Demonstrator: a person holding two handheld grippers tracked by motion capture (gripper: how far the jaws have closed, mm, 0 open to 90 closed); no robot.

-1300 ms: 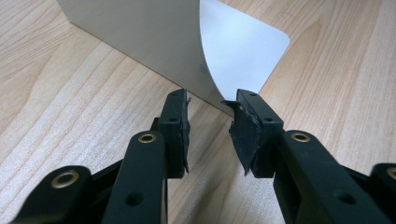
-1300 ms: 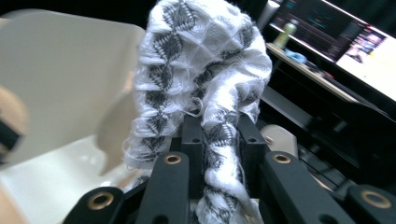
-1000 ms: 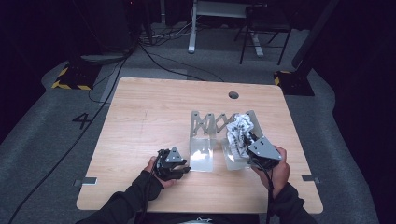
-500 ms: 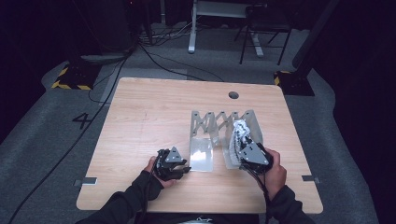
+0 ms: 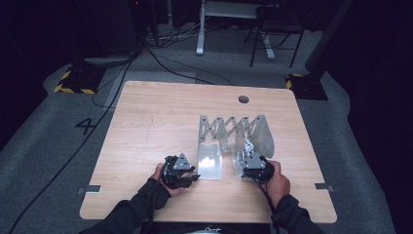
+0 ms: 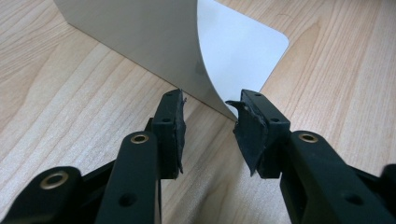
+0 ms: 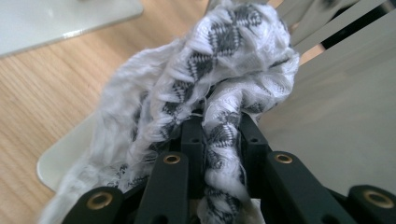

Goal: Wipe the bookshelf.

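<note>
**Ana:** Down and toward six o'clock goes the right gripper (image 5: pixel 249 157) since a second ago, and the bundled cloth (image 5: pixel 249 146) has sunk with it, from above the rack to low against its right-hand panel.

**Ben:** And it has that cloth properly. In the right gripper view the jaws are pinched nearly together on a twisted fold of white fabric with a grey woven pattern (image 7: pixel 219 70), the rest bulging out past the tips.

**Ana:** Where is it sitting, Ben?

**Ben:** On the right foot plate of the metal rack (image 5: pixel 233 127), pressed up to the panel at its three o'clock side, with the wooden table (image 5: pixel 156 122) below.

**Ana:** The left gripper (image 5: pixel 191 178)?

**Ben:** Same spot throughout, at nine o'clock from the rack's left plate. Its own view shows the jaws (image 6: pixel 208 135) parted a moderate way, nothing between them, the tips just short of the plate's curved corner (image 6: pixel 219 60).
</note>
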